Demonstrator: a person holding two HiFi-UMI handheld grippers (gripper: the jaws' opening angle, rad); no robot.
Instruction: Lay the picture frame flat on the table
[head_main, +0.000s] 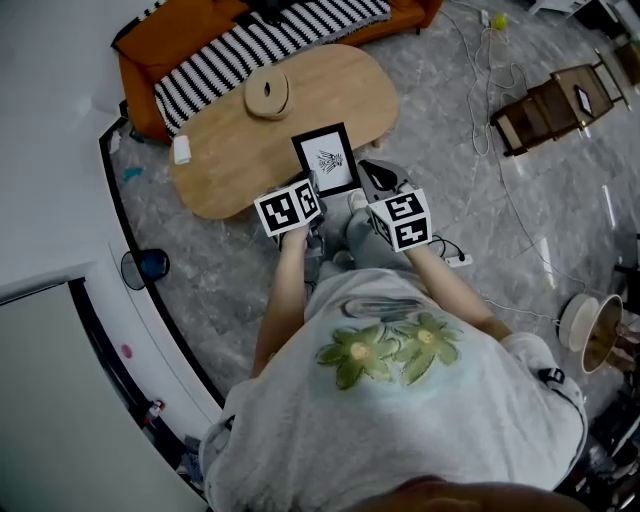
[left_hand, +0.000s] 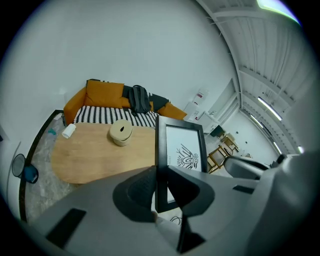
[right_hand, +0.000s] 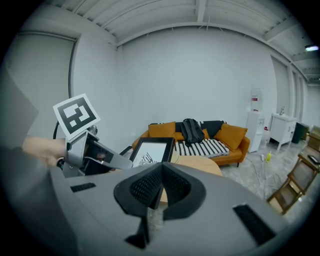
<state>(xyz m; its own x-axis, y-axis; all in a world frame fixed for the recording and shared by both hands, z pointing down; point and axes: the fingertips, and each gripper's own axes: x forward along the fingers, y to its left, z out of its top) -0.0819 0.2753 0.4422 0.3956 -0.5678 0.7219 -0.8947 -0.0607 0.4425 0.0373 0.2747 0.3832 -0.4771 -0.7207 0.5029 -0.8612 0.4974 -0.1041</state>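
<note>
- Grey floor (head_main: 450, 120) lay around an oval wooden table (head_main: 230, 150), with an orange sofa (head_main: 150, 60) at its far side.
- A black frame (head_main: 327, 158) with a drawn print stood upright at the table's near edge; whether its foot touched the top could not be told.
- The left hand-held gripper (left_hand: 162, 167) pinched the frame's left edge, one pad on each face.
- The right hand-held gripper (right_hand: 161, 172) hung just beside the frame's right side, its tips pressed together on nothing.
- A round beige piece (head_main: 267, 93) sat near the far edge, well apart from the frame.
</note>
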